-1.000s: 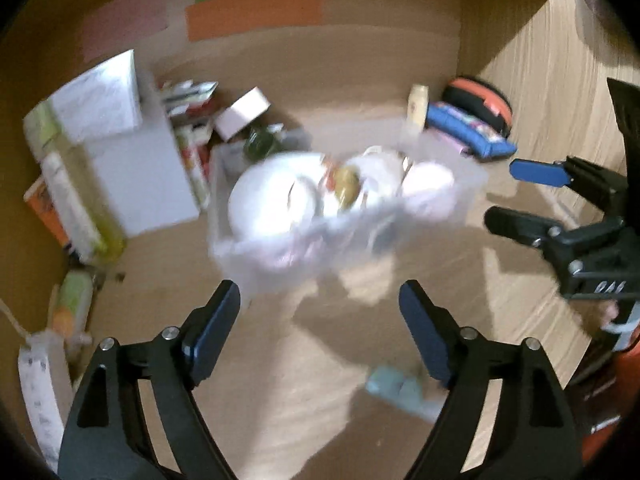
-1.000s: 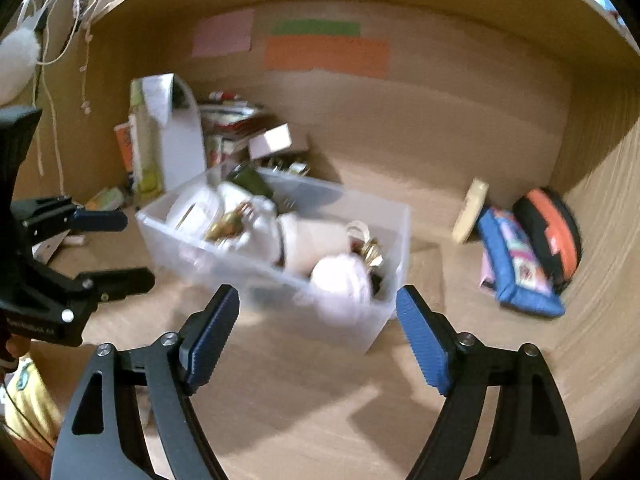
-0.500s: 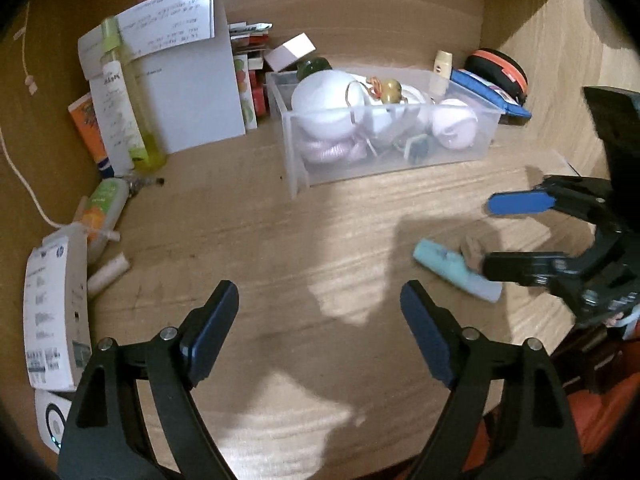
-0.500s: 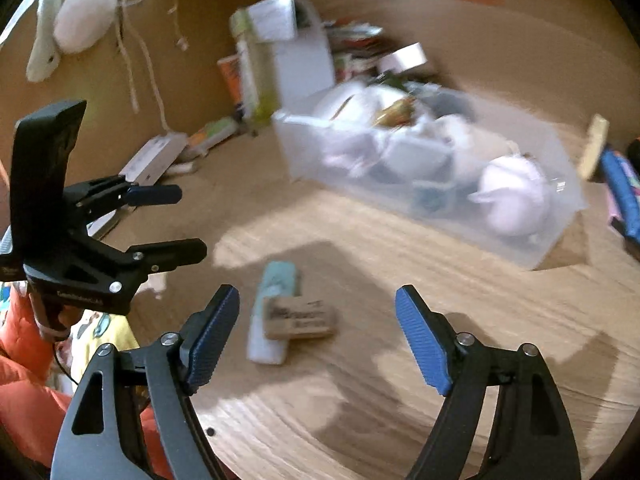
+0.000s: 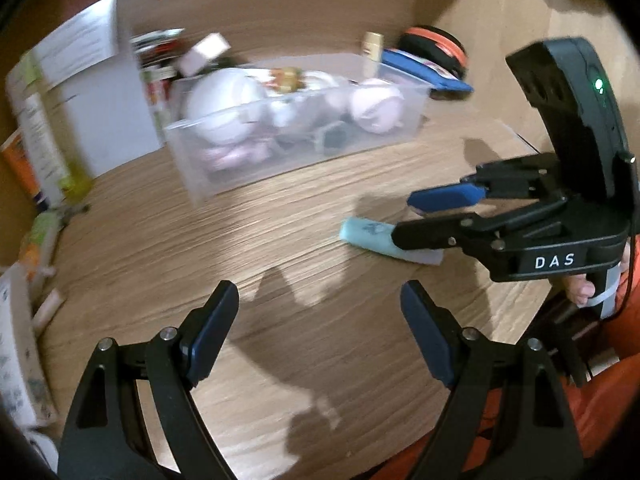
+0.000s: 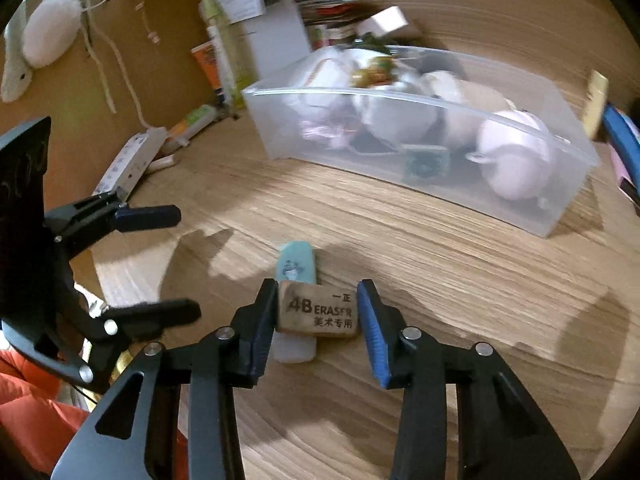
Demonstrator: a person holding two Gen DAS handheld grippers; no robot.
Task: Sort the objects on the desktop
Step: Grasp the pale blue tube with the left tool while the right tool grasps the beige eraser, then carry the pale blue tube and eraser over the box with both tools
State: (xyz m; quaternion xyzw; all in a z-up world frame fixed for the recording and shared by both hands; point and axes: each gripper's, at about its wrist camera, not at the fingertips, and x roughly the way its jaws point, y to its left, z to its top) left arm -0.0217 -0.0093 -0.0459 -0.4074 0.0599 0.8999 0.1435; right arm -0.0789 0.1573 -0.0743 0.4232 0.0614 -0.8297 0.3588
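- Wood-grain desk (image 6: 440, 264) with wooden walls behind and at both sides fills both views.
- Right gripper (image 6: 318, 312) has just been closing its jaws; the brown eraser (image 6: 318, 311) sits between them, the left pad touching its end, the right pad just beside the other end with a thin gap showing, so no firm squeeze is visible.
- That eraser lies partly on top of a pale teal eraser (image 6: 295, 264), which stretches away from the gripper and toward the near side under it.
- Left gripper (image 5: 320, 332) hangs above bare desk with its jaws wide apart and nothing between them; in the right wrist view it shows at the left edge (image 6: 160, 264).
- Beyond the erasers, farther back, stands a clear plastic bin (image 6: 568, 196) crowded with white and pinkish rounded items and a small dark square piece.
- Left of the bin lean a white box (image 6: 276, 44) and upright packets; a white strip-shaped box (image 6: 128, 160) and small tubes lie on the desk near the left wall.
- Right of the bin lie a blue pouch (image 5: 424, 74) and an orange-and-black round case (image 5: 438, 46).
- A white plush toy (image 6: 44, 36) hangs on the left wall.
- Orange fabric shows at the near edge.
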